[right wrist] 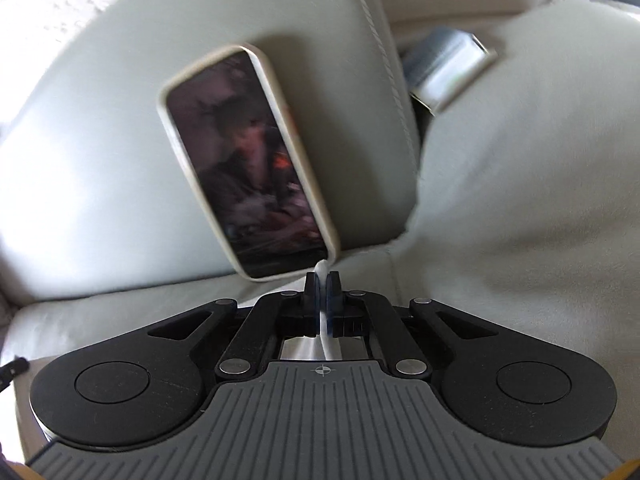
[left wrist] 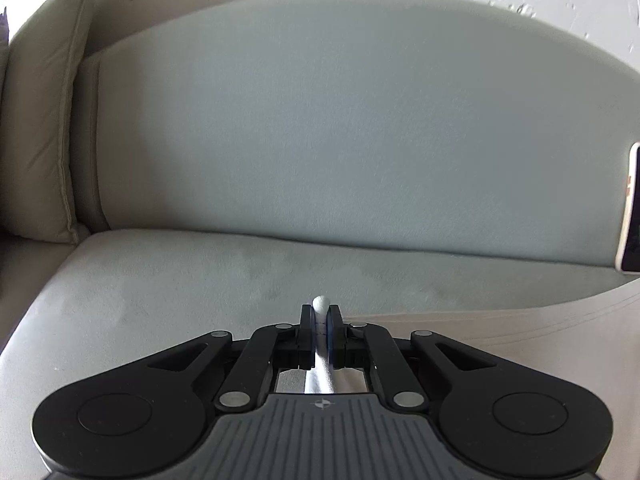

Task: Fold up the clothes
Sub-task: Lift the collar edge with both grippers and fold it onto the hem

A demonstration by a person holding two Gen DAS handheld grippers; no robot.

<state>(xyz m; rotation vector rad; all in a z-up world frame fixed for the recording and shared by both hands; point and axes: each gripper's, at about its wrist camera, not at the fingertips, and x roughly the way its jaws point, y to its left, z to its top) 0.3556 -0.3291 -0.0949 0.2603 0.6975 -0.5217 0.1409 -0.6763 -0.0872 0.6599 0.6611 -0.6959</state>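
Note:
My left gripper [left wrist: 320, 314] is shut on a pinch of white cloth [left wrist: 320, 303] that pokes out between its pads, above the pale grey sofa seat [left wrist: 180, 280]. A cream garment [left wrist: 520, 328] spreads flat on the seat to the right of the gripper. My right gripper [right wrist: 322, 278] is shut on a thin fold of white cloth [right wrist: 321, 268], close to the sofa back. The cloth runs back under both grippers; how it hangs below is hidden. The right wrist view is blurred.
A phone [right wrist: 244, 160] in a pale case leans on the sofa backrest [left wrist: 340, 128], just beyond my right gripper; it also shows in the left wrist view [left wrist: 632, 212]. A cushion [left wrist: 44, 132] stands at the sofa's left end. A grey box-like object [right wrist: 448, 64] sits behind a pale cushion [right wrist: 540, 180].

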